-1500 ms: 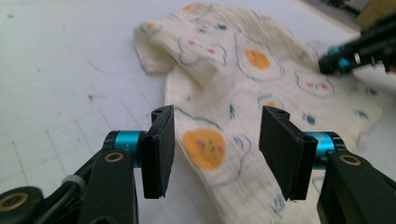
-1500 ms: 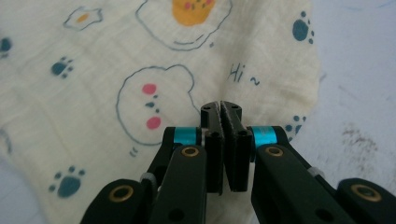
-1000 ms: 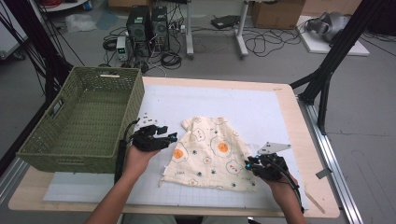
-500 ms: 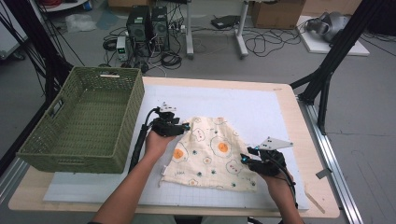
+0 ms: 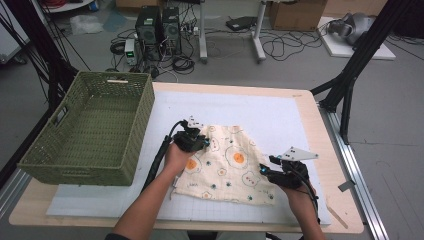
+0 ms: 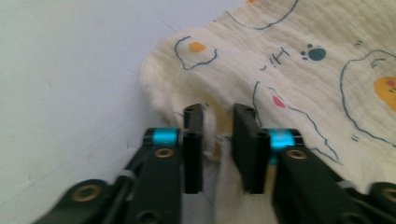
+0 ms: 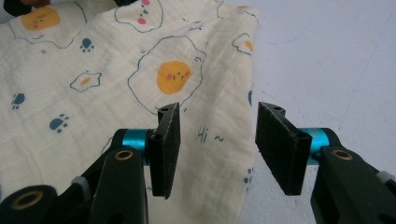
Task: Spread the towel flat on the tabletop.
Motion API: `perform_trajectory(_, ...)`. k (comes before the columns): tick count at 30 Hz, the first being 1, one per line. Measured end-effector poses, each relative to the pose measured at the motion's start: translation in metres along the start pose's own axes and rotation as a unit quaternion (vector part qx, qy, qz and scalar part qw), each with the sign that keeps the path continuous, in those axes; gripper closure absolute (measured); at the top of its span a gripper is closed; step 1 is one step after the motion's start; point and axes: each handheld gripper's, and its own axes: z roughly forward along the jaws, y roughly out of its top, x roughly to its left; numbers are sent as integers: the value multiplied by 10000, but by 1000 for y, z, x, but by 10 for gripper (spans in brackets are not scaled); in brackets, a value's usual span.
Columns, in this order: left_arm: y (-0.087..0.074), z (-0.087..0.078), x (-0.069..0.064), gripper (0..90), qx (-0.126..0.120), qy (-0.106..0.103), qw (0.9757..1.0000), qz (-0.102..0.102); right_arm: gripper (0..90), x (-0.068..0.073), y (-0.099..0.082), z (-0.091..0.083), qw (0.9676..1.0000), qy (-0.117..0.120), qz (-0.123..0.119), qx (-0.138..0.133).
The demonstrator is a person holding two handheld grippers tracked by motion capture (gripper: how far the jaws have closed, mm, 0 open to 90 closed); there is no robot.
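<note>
The cream cloth (image 5: pixel 225 165), printed with fried-egg figures and blue paw marks, lies spread on the white mat (image 5: pixel 280 120) that covers the wooden table (image 5: pixel 310 100), near the front edge and to the right of the green woven basket (image 5: pixel 90 135). The left gripper (image 5: pixel 196 140) sits at the cloth's upper left corner. Its jaws have just been closing, and in the left gripper view a bunched fold of the cloth (image 6: pixel 280 60) stands between them, with the pads pressing on it from both sides; the left gripper (image 6: pixel 219 135) is therefore clenched on the fabric. The right gripper (image 5: pixel 267 167) rests at the cloth's lower right edge. Its jaws have just been opening, and in the right gripper view they stand well apart, straddling the hem of the cloth (image 7: pixel 116 70) where it meets the mat (image 7: pixel 336 51); neither pad presses on the fabric, so the right gripper (image 7: pixel 217 135) is released. The basket stands at the left side of the table, well apart from both grippers. A cable trails from each gripper back along the person's forearm.
</note>
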Motion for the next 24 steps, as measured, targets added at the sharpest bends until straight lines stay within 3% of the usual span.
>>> perform_trajectory(2,-1,-6,2,813,49,184,9998,39,499,0,0,0,10000,-4,-17,11)
perform_trajectory(5,-5,-19,10,814,30,265,9996,-128,499,0,-1,0,10000,1,4,15)
perform_trajectory(8,-11,-33,19,816,-70,476,9986,-240,499,0,-1,1,10000,-16,0,26)
perform_trajectory(14,-22,-55,35,823,-141,908,9943,-549,499,-1,-1,2,10000,-64,35,62)
perform_trajectory(17,-26,-62,35,818,-206,1215,9908,-552,498,-2,-2,3,9999,-116,89,79)
perform_trajectory(21,-31,-62,33,601,-232,1343,9889,-589,483,-3,-2,4,9996,-184,173,98)
perform_trajectory(24,-34,-66,31,513,-424,1255,9889,-679,467,-3,-2,6,9995,-214,220,27)
